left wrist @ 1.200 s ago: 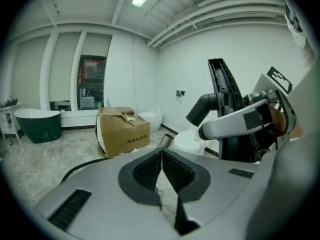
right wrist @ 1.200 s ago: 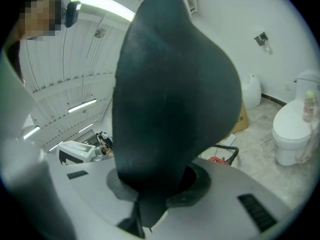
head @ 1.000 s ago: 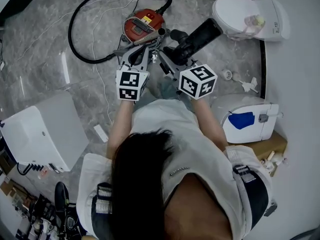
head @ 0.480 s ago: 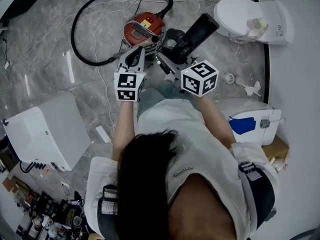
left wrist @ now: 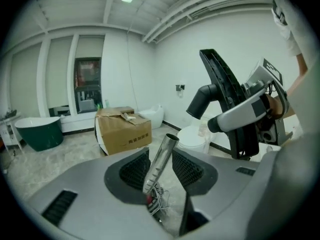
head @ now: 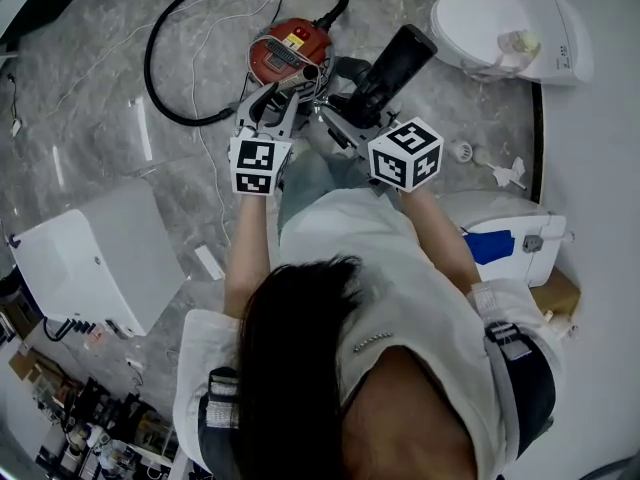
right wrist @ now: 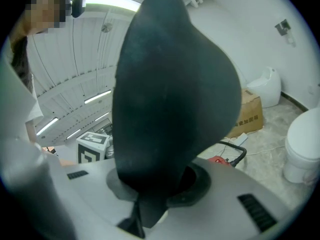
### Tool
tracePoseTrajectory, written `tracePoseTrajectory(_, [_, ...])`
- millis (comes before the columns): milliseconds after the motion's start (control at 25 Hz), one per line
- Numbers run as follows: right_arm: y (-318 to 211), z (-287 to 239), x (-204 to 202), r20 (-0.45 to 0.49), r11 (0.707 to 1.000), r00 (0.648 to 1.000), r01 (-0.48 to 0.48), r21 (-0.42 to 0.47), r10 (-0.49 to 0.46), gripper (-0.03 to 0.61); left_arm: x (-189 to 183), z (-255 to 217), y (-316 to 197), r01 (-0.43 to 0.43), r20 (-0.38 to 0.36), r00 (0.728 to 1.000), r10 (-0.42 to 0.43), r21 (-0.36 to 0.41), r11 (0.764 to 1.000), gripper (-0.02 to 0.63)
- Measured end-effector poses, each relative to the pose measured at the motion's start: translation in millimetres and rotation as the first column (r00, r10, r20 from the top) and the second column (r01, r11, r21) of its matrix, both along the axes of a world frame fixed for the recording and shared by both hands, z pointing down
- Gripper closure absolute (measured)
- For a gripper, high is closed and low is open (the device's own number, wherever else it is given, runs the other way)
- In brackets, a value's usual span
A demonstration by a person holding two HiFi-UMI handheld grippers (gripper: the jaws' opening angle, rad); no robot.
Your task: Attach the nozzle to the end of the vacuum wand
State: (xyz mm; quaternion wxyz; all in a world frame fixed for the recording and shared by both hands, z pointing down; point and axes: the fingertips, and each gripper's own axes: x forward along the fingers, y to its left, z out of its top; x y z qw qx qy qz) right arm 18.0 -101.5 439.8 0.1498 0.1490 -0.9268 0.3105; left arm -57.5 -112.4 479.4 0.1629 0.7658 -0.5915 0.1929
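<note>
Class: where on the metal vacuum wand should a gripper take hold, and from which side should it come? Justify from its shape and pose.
Grip the wand on its smooth round tube a little below the open end, leaving that end free for the nozzle. Probably come from beneath, jaws on either side, since it tilts upward. The left gripper, its jaws just opened, straddles it there.

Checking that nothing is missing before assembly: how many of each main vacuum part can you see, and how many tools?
Red canister: 1
Black hose: 1
Metal wand: 1, between the jaws of the left tool, which have just been opening
Black nozzle: 1, gripped in the right tool
Tools: 2
Total: 6
</note>
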Motion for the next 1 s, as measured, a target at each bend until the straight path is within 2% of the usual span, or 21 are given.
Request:
tracePoseTrajectory(120, [1,6,3,-0.013,1.0,1.0,0.0,-0.015,0.0,0.486,1,9,-3,-0.026,-0.015,1.0,0.025,-0.014,1.0,0.433])
tracePoseTrajectory(240, [-2,9,6,-0.016,0.999,1.0,-0.02,-0.029,0.02,0.486,4,18,-10,-0.084,0.015,0.996,0.085,-0.02,0.996,0.396])
tracePoseTrajectory(360, [-3,10,3,-0.024,0.999,0.999,-0.031,-0.035,0.031,0.486,0,26,-17,-0.1,0.006,0.995,0.101,-0.011,0.995,0.364])
tracePoseTrajectory(440, [-3,9,2,-0.03,0.998,0.999,-0.04,-0.037,0.039,0.486,0,38,-20,-0.123,0.01,0.992,0.123,-0.042,0.992,0.341])
tracePoseTrajectory(680, [-15,1,2,-0.014,0.995,0.996,-0.09,-0.045,0.089,0.486,11,63,-29,-0.237,0.091,0.965,0.246,-0.106,0.966,0.33])
tracePoseTrajectory(800, [-22,-1,2,-0.039,0.993,0.993,-0.112,-0.02,0.111,0.486,18,79,-31,-0.302,0.173,0.93,0.324,-0.141,0.943,0.33])
tracePoseTrajectory(920, [-25,-2,2,-0.052,0.993,0.992,-0.115,-0.013,0.114,0.486,21,92,-36,-0.311,0.159,0.929,0.335,-0.159,0.937,0.328])
tracePoseTrajectory(1000, [-23,-6,-1,-0.019,0.993,0.994,-0.11,-0.04,0.11,0.486,20,96,-41,-0.315,0.15,0.929,0.338,-0.157,0.936,0.328])
